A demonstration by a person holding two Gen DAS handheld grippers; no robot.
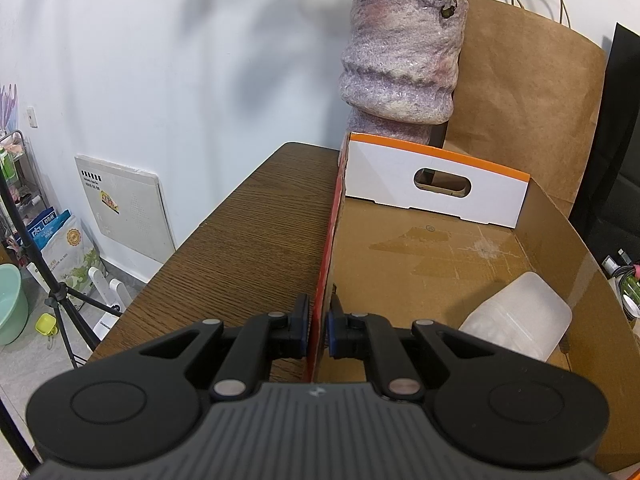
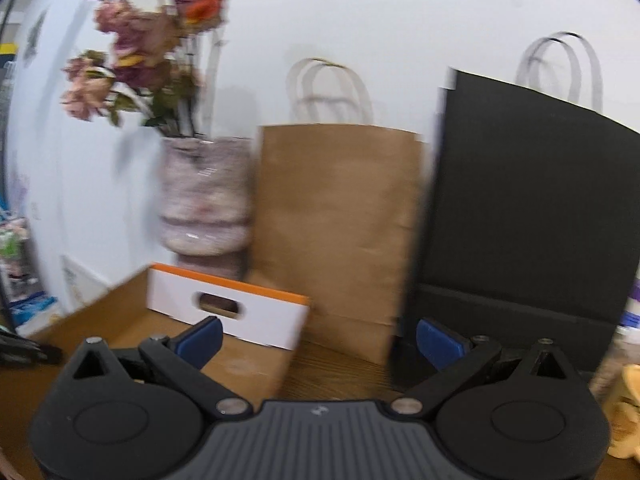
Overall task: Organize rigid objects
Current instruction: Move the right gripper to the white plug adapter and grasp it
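Note:
An open cardboard box [image 1: 420, 264] with an orange-edged white end flap stands on a wooden table [image 1: 248, 240]. My left gripper [image 1: 319, 316] is shut on the box's left wall, one finger outside and one inside. A translucent plastic container [image 1: 520, 316] lies on its side in the box's near right corner. In the right wrist view my right gripper [image 2: 318, 340] is open and empty, held above the box's right wall [image 2: 280, 364] and the table. The view is blurred.
A mottled purple vase [image 1: 400, 60] with dried flowers, a brown paper bag [image 1: 528, 120] and a black bag [image 2: 528, 208] stand behind the box against the wall. A yellow object [image 2: 628, 408] sits at the right edge. A tripod [image 1: 44, 280] and clutter stand on the floor at left.

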